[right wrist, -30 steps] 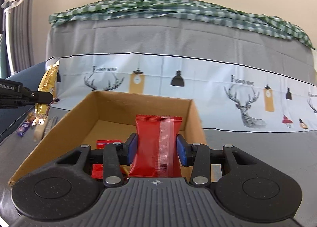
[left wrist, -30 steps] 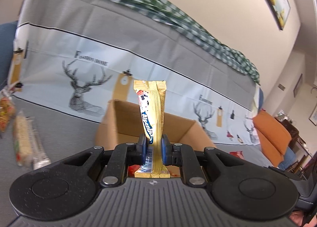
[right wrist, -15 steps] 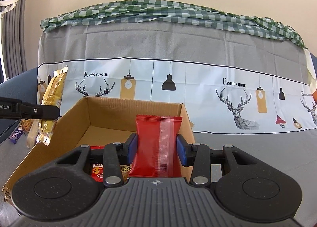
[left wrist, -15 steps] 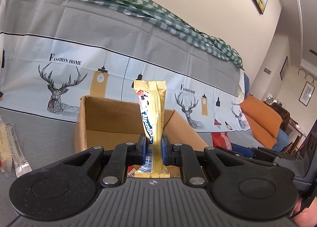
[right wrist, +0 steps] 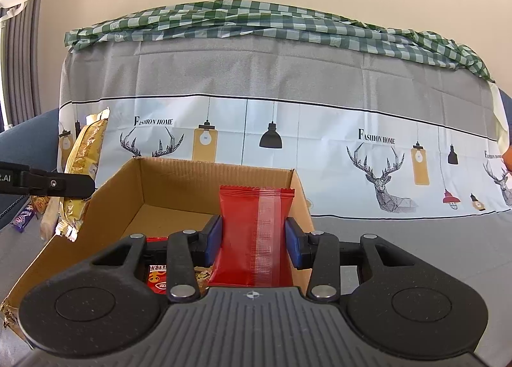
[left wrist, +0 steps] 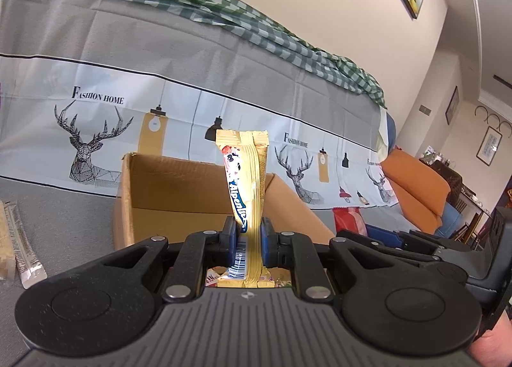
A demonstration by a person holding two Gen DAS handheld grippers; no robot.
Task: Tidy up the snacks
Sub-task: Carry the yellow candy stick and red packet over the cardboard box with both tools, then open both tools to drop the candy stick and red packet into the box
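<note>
**Both tongs loaded above the box**

Left tongs (left wrist: 245, 240) are clamped on an upright gold Alpenliebe packet (left wrist: 245, 187); right tongs (right wrist: 252, 243) grip a red packet (right wrist: 252, 235). Both hang over the open cardboard box (right wrist: 204, 175), which holds red snacks (right wrist: 157, 280). Wrapped bars (left wrist: 19, 239) lie left on the grey worktop (left wrist: 70, 216).

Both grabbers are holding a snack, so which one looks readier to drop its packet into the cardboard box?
Probably the right gripper: its red packet sits over the cardboard box. The left gripper holds its gold packet by the box's left wall.
</note>
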